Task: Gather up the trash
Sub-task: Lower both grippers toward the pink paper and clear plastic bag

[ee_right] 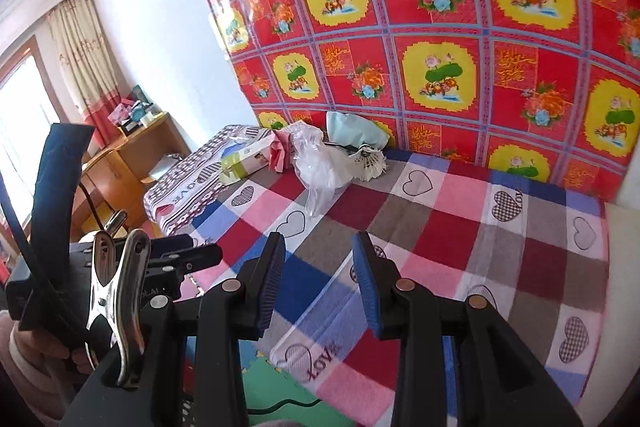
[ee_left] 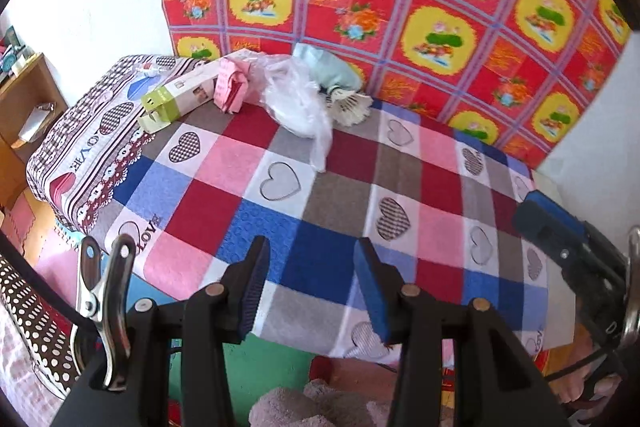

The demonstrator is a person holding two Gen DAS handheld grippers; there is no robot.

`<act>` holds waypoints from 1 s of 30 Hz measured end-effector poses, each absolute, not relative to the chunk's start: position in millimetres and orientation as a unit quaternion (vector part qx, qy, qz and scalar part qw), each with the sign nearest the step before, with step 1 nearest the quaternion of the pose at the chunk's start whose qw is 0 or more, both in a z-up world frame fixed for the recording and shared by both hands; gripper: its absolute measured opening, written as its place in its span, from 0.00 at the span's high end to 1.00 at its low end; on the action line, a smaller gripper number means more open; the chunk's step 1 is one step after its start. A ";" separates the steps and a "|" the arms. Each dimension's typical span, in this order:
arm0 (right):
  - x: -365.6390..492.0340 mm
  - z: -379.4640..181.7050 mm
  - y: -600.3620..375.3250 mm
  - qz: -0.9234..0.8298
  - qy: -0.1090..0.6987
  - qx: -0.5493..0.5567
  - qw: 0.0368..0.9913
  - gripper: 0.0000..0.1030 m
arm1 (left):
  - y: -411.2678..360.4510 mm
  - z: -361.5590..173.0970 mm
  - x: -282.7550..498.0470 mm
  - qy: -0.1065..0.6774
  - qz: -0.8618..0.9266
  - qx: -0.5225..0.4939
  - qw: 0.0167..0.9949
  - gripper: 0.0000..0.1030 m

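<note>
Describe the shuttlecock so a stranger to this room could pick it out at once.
Find the checked heart-print bedspread and follow it to the far edge under the red floral wall cloth. A row of clutter lies there. The shuttlecock is at its right end, beside the crumpled clear plastic bag: the only thing with white feathers.

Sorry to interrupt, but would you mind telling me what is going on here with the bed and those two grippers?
A person holds a gripper in each hand over a bed with a checked heart-print sheet, collecting trash. The left gripper and right gripper are both open and empty. The litter sits untouched at the far side by the wall: a green and white box, pink packaging, a clear plastic bag and a shuttlecock.
</note>
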State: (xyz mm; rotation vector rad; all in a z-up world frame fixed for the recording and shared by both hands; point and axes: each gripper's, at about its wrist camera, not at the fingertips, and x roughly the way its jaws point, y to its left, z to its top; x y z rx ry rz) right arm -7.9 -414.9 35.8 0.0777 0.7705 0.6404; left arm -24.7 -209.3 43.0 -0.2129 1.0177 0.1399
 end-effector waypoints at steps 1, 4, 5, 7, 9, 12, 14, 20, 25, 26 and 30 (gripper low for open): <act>-2.2 35.4 -410.9 0.309 0.372 0.040 0.874 0.65 | -204.6 41.4 -20.1 0.486 0.072 -0.103 0.865 0.55; 12.1 32.3 -398.9 0.312 0.378 0.037 0.871 0.65 | -188.7 36.3 -4.9 0.488 0.079 -0.106 0.863 0.55; 17.5 30.4 -394.3 0.310 0.381 0.037 0.870 0.65 | -184.9 34.9 -1.2 0.489 0.079 -0.105 0.862 0.55; 25.9 27.0 -387.5 0.308 0.386 0.041 0.869 0.65 | -172.8 30.6 9.9 0.490 0.081 -0.101 0.862 0.55; 33.8 24.4 -379.8 0.303 0.389 0.043 0.869 0.65 | -163.3 27.4 18.8 0.492 0.082 -0.101 0.861 0.55; 45.5 21.2 -368.4 0.288 0.396 0.047 0.871 0.65 | -143.8 22.1 38.7 0.497 0.071 -0.104 0.859 0.55; 52.5 19.3 -361.1 0.281 0.399 0.052 0.872 0.65 | -135.4 19.3 48.4 0.495 0.071 -0.098 0.860 0.55; 75.0 12.3 -341.7 0.245 0.415 0.058 0.874 0.65 | -106.3 7.4 91.4 0.500 0.050 -0.094 0.860 0.55; 89.5 6.3 -328.6 0.217 0.422 0.068 0.877 0.65 | -87.7 -3.8 127.2 0.504 0.040 -0.092 0.858 0.55; 91.9 5.3 -326.4 0.211 0.425 0.069 0.878 0.65 | -84.8 -6.2 134.1 0.506 0.038 -0.092 0.857 0.55; 102.3 0.5 -318.7 0.189 0.432 0.076 0.879 0.65 | -75.5 -13.3 156.9 0.509 0.030 -0.089 0.855 0.55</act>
